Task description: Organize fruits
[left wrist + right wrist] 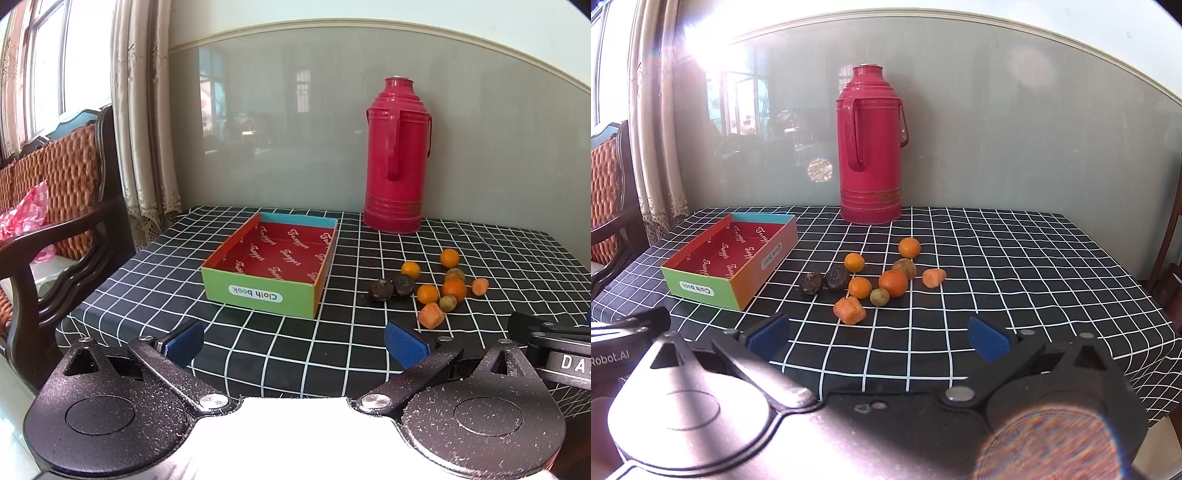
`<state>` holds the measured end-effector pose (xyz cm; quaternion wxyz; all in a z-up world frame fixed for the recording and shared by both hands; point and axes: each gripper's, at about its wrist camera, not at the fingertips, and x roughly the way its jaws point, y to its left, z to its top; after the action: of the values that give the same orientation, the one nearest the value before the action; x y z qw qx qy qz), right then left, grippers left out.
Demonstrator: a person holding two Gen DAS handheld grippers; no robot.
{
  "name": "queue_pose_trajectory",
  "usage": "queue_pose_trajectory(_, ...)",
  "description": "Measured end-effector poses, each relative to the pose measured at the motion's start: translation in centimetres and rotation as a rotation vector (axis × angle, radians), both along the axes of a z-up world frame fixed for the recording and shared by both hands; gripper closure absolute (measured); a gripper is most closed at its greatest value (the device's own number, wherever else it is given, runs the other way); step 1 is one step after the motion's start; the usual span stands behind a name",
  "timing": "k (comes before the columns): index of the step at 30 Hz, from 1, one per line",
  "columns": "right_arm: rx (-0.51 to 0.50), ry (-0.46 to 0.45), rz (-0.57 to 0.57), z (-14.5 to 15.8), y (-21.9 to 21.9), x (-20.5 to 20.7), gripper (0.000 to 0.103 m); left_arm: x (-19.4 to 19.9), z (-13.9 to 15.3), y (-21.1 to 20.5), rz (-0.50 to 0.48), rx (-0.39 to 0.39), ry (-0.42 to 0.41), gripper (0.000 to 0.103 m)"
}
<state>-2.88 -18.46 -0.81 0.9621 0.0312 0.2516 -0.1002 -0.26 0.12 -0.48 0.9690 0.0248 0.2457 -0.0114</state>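
Observation:
An open cardboard box [258, 295] [701, 286] with a red inside and a green front wall stands empty on the table. To its right lies a loose cluster of fruits [428, 293] [860, 287]: several small oranges, two dark shrivelled ones [381, 290] [812, 283], a greenish one and orange chunks [430, 315] [849, 311]. My left gripper [293, 345] is open and empty, low over the front of the table, nearer than the box. My right gripper [879, 338] is open and empty, just short of the fruits.
A tall red thermos [397, 155] [871, 144] stands at the back of the table against the wall. The table has a black checked cloth [258, 347] [997, 280]. A wooden chair [55, 229] with a woven back stands at the left beside curtains.

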Motion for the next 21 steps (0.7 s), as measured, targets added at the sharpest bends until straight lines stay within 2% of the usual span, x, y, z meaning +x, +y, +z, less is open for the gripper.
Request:
queue_pose_trajectory(12,0.006,-0.006,-0.035,-0.4,-1.1,-0.3,0.006,0.2,-0.3,-1.0,-0.024,0.049,-0.028,0.000)
queue_pose_trajectory(16,0.004,-0.038,-0.073,-0.7,-2.4,-0.6,0.006,1.1,-0.9,-2.7,-0.082,0.113,-0.052,0.000)
queue_pose_trajectory(21,0.030,-0.102,-0.148,-1.6,-5.6,-1.0,0.006,3.1,-2.7,-5.9,-0.200,0.181,-0.052,0.000)
